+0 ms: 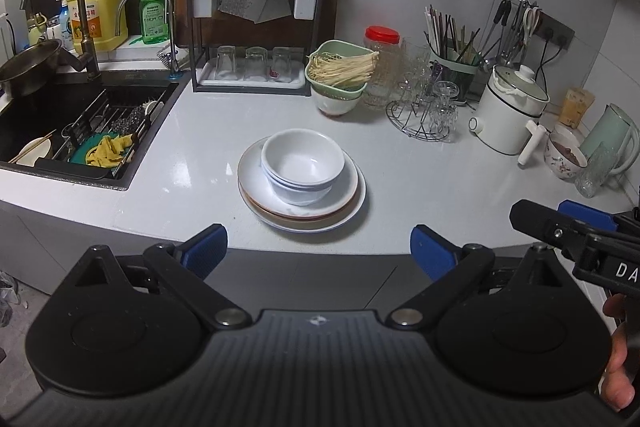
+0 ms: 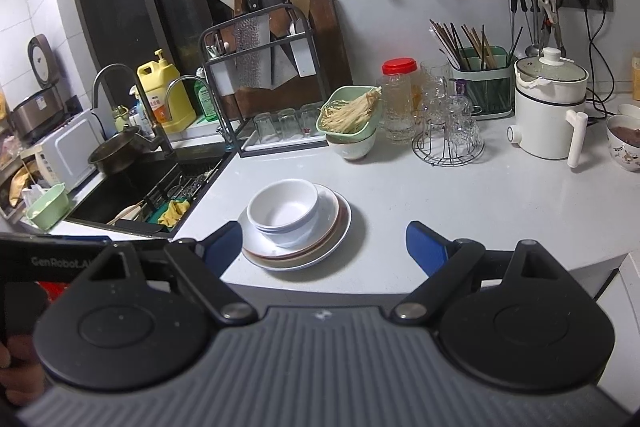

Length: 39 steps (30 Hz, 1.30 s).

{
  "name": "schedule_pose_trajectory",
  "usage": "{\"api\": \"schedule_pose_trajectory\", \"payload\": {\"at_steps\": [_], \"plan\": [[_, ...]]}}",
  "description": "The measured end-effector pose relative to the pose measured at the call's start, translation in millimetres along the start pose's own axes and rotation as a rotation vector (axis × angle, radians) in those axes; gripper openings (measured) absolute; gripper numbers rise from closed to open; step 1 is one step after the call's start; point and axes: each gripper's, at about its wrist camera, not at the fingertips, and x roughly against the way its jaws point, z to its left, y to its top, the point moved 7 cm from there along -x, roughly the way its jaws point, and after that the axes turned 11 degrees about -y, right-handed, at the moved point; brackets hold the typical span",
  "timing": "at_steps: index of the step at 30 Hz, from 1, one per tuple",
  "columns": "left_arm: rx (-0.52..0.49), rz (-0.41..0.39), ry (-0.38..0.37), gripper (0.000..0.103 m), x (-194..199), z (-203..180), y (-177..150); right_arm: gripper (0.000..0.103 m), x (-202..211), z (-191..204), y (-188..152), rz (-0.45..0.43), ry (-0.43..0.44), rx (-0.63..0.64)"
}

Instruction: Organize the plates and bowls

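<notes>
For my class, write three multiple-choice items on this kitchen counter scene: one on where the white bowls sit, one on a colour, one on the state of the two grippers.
1. Where do the nested white bowls sit?
A. In the sink
B. On the stack of plates
C. On the glass rack

2. What colour is the lid of the glass jar?
A. Red
B. Green
C. Yellow

3. How do the left gripper and right gripper stand?
A. Both shut on a plate
B. One holds a bowl
C. Both open, holding nothing

Answers: 1 B, the bowls rest inside the top plate on the counter; 2 A, the screw lid is plainly red; 3 C, each pair of blue pads stands wide apart with nothing between.
</notes>
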Motion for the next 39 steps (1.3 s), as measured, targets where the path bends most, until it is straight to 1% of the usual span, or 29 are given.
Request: {"api": "schedule_pose_trajectory", "payload": {"at_steps": [8, 18, 23, 30, 35, 39], "plan": [[0.002, 0.013, 0.018, 0.100, 1, 6, -10, 0.090, 0, -1, -9, 0.014, -0.011, -0.010], [-0.001, 0.017, 0.027, 0.100, -1, 7, -10, 0.090, 1, -1, -13, 0.014, -0.012, -0.010], [0.000, 0.008, 0.036, 0.100, 4, 5, -12, 0.090, 0, -2, -13, 0.014, -0.007, -0.013], [0.003, 0.000, 0.067, 0.100, 8, 7, -14, 0.090, 1, -1, -12, 0.005, -0.001, 0.003], [0.003, 0.004, 0.071, 0.100, 9, 7, -17, 0.090, 0, 0, -16, 0.014, 0.000, -0.004], [0.008, 0.012, 0.060, 0.100, 9, 6, -19, 0.090, 1, 0, -20, 0.019, 0.000, -0.009]]}}
